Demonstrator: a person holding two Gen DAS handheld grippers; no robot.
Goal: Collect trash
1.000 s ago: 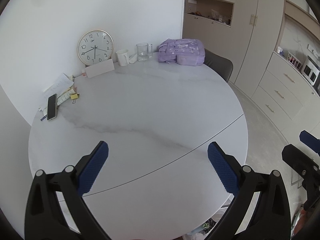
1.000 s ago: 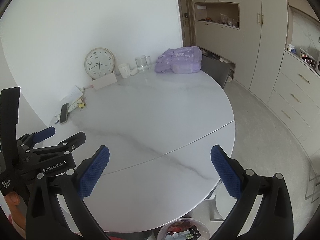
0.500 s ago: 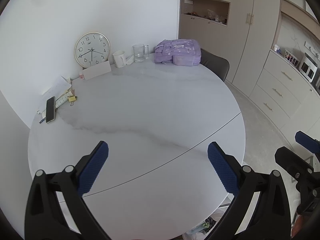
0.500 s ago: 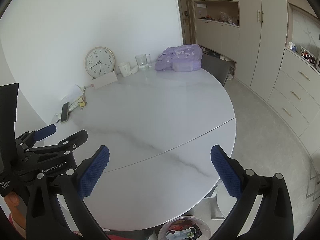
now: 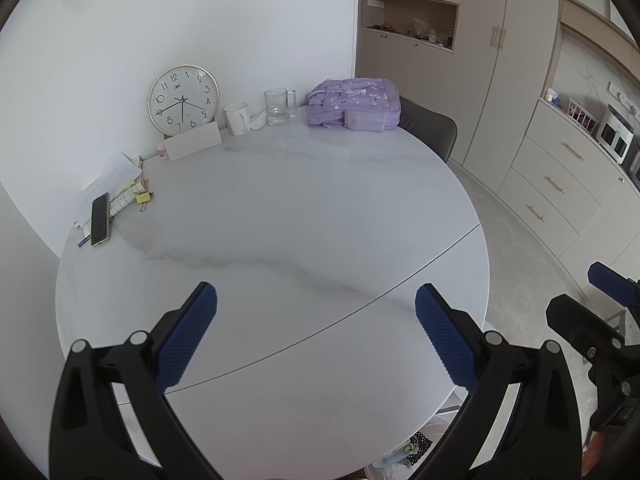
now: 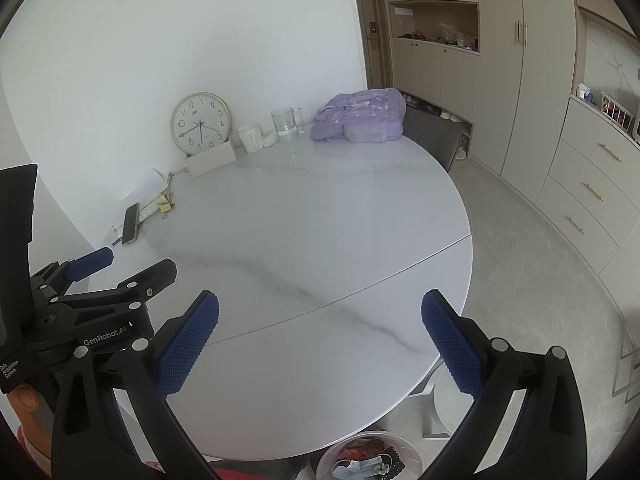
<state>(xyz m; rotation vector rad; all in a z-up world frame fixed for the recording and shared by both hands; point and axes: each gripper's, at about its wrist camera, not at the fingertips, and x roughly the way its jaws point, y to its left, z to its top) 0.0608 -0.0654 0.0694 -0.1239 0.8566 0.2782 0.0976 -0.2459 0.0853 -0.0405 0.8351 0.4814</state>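
Note:
My left gripper (image 5: 316, 300) hangs open over the near part of a round white marble table (image 5: 304, 216), with nothing between its fingers. My right gripper (image 6: 320, 304) is open too, beside it at the table's near edge, and also holds nothing. Each shows in the other's view: the left gripper (image 6: 128, 266) at the left edge, the right gripper (image 5: 592, 292) at the right edge. On the floor under the near table edge stands a clear bin (image 6: 412, 450) holding a face mask and wrappers. Loose papers (image 5: 114, 172) and a yellow clip (image 5: 143, 197) lie at the table's left rim.
A phone (image 5: 100, 224) lies by the papers. Along the wall stand a clock (image 5: 183, 100), a white card (image 5: 194, 145), a white mug (image 5: 238, 118), a glass mug (image 5: 277, 106) and a purple backpack (image 5: 356, 104). A grey chair (image 5: 430, 128) sits behind; cabinets (image 5: 560, 184) line the right.
Both views have drawn back slightly from the table, so it looks a little smaller. Both grippers stay open and empty.

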